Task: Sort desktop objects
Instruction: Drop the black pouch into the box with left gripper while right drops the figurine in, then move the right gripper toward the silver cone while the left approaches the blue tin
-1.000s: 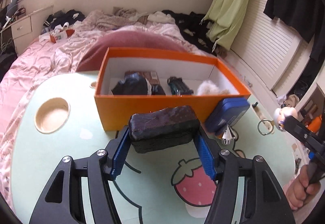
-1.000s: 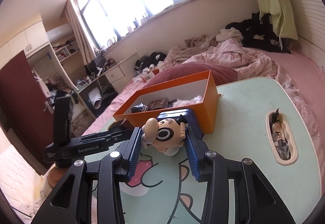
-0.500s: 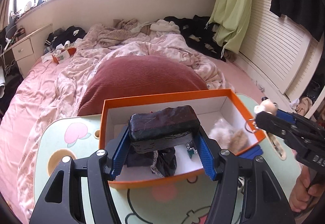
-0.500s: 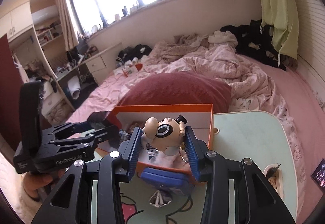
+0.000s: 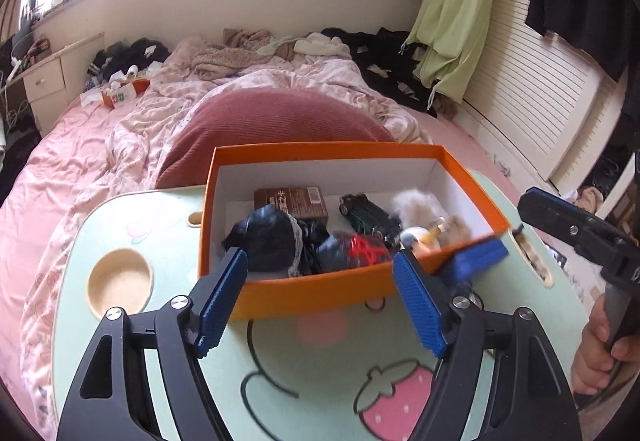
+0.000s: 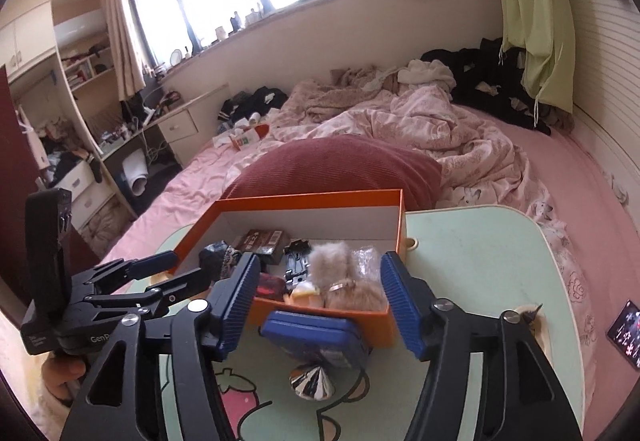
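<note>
An orange box (image 5: 320,293) (image 6: 400,217) stands on the pale green lap table (image 5: 120,321) (image 6: 480,261). It holds a brown packet (image 5: 291,201), dark cloth (image 5: 272,237), a dark pouch with red stitching (image 5: 352,251), a green toy car (image 5: 364,213), fluffy beige items (image 6: 340,281) and a small figurine (image 5: 420,237). My left gripper (image 5: 320,297) is open and empty just before the box's front wall. My right gripper (image 6: 316,301) is open and empty above the box's near end. A blue case (image 6: 316,337) leans against the box, with a silver cone (image 6: 312,381) beside it.
The table has a round cup recess (image 5: 120,281) at its left and a slot (image 6: 532,317) at its right. A maroon cushion (image 5: 272,125) and a pink bed lie behind the box. A phone (image 6: 626,333) lies on the bed at right.
Both grippers have opened. The dark pouch left my left gripper and the figurine left my right gripper; both now lie in the orange box. Both grippers have drawn back slightly.
</note>
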Motion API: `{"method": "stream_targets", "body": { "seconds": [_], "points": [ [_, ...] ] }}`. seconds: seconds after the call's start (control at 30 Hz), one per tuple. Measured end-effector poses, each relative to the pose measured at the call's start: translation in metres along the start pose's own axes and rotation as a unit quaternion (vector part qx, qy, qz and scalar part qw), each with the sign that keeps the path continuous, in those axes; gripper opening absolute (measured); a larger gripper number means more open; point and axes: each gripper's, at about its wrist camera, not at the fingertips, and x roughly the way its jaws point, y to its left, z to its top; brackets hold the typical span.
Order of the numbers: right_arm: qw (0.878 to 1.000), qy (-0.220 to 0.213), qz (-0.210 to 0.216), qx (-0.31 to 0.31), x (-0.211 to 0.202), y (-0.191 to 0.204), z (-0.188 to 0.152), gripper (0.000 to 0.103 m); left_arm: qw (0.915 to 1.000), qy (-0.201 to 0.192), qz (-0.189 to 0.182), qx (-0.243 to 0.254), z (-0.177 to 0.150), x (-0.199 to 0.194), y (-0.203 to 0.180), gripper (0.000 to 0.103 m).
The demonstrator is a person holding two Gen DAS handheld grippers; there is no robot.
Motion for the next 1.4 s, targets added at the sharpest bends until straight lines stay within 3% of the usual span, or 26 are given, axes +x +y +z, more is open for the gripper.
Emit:
{"method": "stream_targets", "body": {
  "seconds": [0.1,0.2,0.3,0.37,0.43,0.67,0.8,0.9,1.4],
  "points": [
    [1.000,0.013,-0.027,-0.004,-0.011,0.004,-0.022,0.083,0.9997,0.009,0.015,0.017,-0.021,-0.018,-0.008,0.081],
    [0.996,0.045,-0.070,-0.022,-0.009,0.009,-0.050,0.084,0.9998,0.016,0.010,0.009,-0.039,-0.027,-0.010,0.081],
    [0.992,0.082,-0.086,-0.035,0.002,0.013,-0.076,0.084,0.9992,0.027,0.026,0.015,-0.057,-0.026,-0.015,0.081],
    [0.991,0.098,-0.088,-0.036,0.007,0.013,-0.086,0.084,0.9967,0.053,0.054,0.027,-0.069,-0.015,-0.019,0.081],
    [0.990,0.107,-0.087,-0.029,0.009,0.011,-0.092,0.084,0.9953,0.077,0.055,0.020,-0.079,-0.005,-0.017,0.081],
    [0.988,0.105,-0.113,-0.017,0.009,0.008,-0.100,0.084,0.9933,0.089,0.072,-0.008,-0.084,-0.002,-0.008,0.103],
    [0.983,0.114,-0.130,-0.053,0.015,0.019,-0.102,0.087,0.9935,0.088,0.072,-0.008,-0.084,-0.006,-0.010,0.103],
    [0.978,0.131,-0.143,-0.080,0.024,0.027,-0.106,0.102,0.9935,0.088,0.072,-0.007,-0.085,-0.007,-0.011,0.103],
    [0.981,0.135,-0.121,-0.065,0.026,0.019,-0.100,0.103,0.9936,0.088,0.071,-0.009,-0.087,-0.005,-0.016,0.103]
  ]
}}
